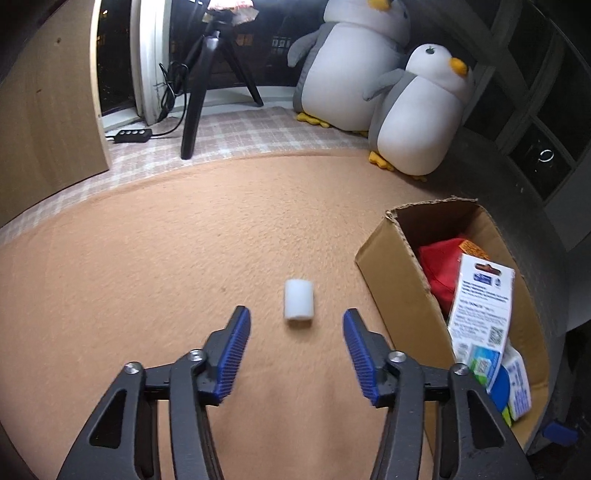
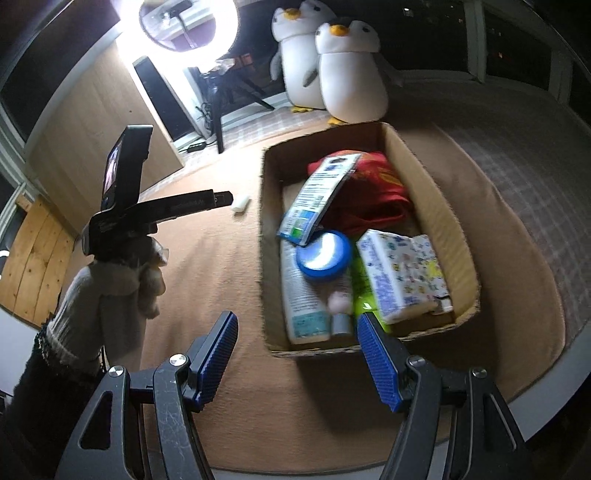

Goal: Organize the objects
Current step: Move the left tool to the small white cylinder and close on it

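Observation:
A small white roll (image 1: pixel 298 303) lies on the tan blanket (image 1: pixel 166 277), just ahead of my left gripper (image 1: pixel 296 312). That gripper is open, with its blue pads (image 1: pixel 236 354) apart and nothing touching them. To the right stands an open cardboard box (image 1: pixel 391 288) holding a red cloth (image 1: pixel 441 266) and a printed card pack (image 1: pixel 480 306). My right gripper (image 2: pixel 297 315) hangs open and empty over the near end of the box (image 2: pixel 439 210). Inside are a blue-lidded tin (image 2: pixel 325 253), a tissue pack (image 2: pixel 399 280) and a white tube (image 2: pixel 301 295). A gloved hand (image 2: pixel 118 284) holds the left gripper (image 2: pixel 221 199) by the roll (image 2: pixel 242 203).
Two penguin plush toys (image 1: pixel 417 110) sit at the back beside a black tripod (image 1: pixel 199 92) and a power strip (image 1: pixel 133 134). A wooden board (image 1: pixel 48 110) stands at the left. A bright ring light (image 2: pixel 188 26) glares in the right wrist view. A checked mat (image 2: pixel 517 155) lies right of the box.

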Demonstrator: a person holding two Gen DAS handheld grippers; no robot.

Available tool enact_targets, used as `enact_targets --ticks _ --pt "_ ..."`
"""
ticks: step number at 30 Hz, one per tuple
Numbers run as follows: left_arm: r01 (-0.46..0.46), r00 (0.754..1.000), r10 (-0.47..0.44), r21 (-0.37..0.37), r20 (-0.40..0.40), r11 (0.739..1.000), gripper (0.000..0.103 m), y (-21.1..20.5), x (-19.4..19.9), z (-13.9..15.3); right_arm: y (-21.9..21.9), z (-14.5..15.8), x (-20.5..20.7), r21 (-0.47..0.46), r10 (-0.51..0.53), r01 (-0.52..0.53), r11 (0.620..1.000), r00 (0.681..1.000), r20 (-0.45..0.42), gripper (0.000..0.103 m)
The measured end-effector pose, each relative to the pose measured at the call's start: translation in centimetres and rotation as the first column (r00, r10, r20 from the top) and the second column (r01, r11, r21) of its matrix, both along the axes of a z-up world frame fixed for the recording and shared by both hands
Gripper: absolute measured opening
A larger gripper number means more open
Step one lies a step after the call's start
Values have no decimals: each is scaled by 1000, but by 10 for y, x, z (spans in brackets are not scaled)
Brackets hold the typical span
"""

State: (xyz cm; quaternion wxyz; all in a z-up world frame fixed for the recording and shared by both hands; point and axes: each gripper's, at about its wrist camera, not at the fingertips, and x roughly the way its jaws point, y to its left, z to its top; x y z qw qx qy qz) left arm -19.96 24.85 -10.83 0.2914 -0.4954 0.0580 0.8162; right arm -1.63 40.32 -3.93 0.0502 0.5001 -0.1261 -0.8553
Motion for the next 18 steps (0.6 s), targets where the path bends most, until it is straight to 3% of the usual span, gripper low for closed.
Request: enact_targets --ticks 7,14,18 --pt "7 1000 -7 -37 4 999 50 21 -13 -16 22 -7 0 -6 -32 32 999 999 16 64" --pt "20 1000 -20 -82 11 996 41 32 -17 -27 34 -9 -1 -9 -51 51 999 999 18 64" --pt "16 1000 -15 -98 10 995 31 32 -19 -30 39 -12 0 -26 -62 62 998 998 27 64"
